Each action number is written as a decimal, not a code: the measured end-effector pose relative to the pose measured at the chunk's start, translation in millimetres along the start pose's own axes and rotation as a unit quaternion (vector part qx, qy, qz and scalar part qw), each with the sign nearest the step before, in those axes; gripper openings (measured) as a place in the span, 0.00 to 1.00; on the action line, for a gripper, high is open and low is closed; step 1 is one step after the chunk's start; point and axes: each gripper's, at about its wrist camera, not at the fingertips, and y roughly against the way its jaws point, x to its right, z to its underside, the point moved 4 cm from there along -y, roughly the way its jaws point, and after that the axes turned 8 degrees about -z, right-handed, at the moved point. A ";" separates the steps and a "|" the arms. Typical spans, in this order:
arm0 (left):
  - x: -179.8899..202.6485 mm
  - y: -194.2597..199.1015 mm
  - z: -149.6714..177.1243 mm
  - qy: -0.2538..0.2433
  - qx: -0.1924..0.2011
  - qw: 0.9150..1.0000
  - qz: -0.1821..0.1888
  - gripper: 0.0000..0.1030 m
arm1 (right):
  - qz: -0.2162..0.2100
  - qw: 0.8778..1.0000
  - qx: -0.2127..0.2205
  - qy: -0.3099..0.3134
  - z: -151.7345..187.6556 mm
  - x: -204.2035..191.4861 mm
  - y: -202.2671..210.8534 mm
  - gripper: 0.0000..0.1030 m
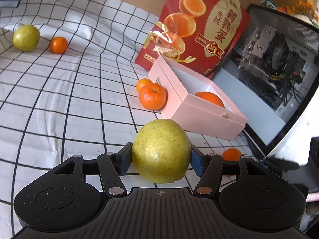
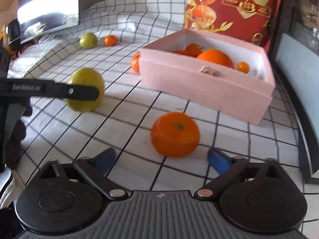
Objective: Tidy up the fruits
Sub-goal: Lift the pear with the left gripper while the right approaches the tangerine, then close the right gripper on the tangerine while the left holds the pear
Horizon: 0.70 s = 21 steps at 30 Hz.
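Left gripper clamped on yellow-green speckled pear, blue pads pressed to both flanks, fruit resting low on white black-grid tablecloth. Same pear visible at 9 o'clock in right wrist view, crossed by black finger.

Right gripper released, blue pads spread wide, nothing gripped; large stemmed mandarin sitting on cloth just ahead of the gap, at 12 o'clock, untouched.

Pale pink open cardboard box at 1 o'clock, holding big orange, tiny round orange fruit and further mandarins, blurred.

Two mandarins touching outside box's left wall. Second yellow-green pear and small mandarin side by side at 10 o'clock, well apart from box. Red printed paper bag upright behind box.
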 end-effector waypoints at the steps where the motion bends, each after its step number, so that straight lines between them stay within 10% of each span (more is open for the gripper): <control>1: -0.9 0.0 -0.1 0.009 0.002 1.000 0.001 0.63 | 0.005 1.000 0.001 -0.001 1.4 -1.5 0.9 1.00; 21: 11.7 3.2 5.1 -0.039 0.019 0.999 -0.025 0.63 | 0.044 0.998 0.032 -0.031 -1.0 23.7 3.3 0.95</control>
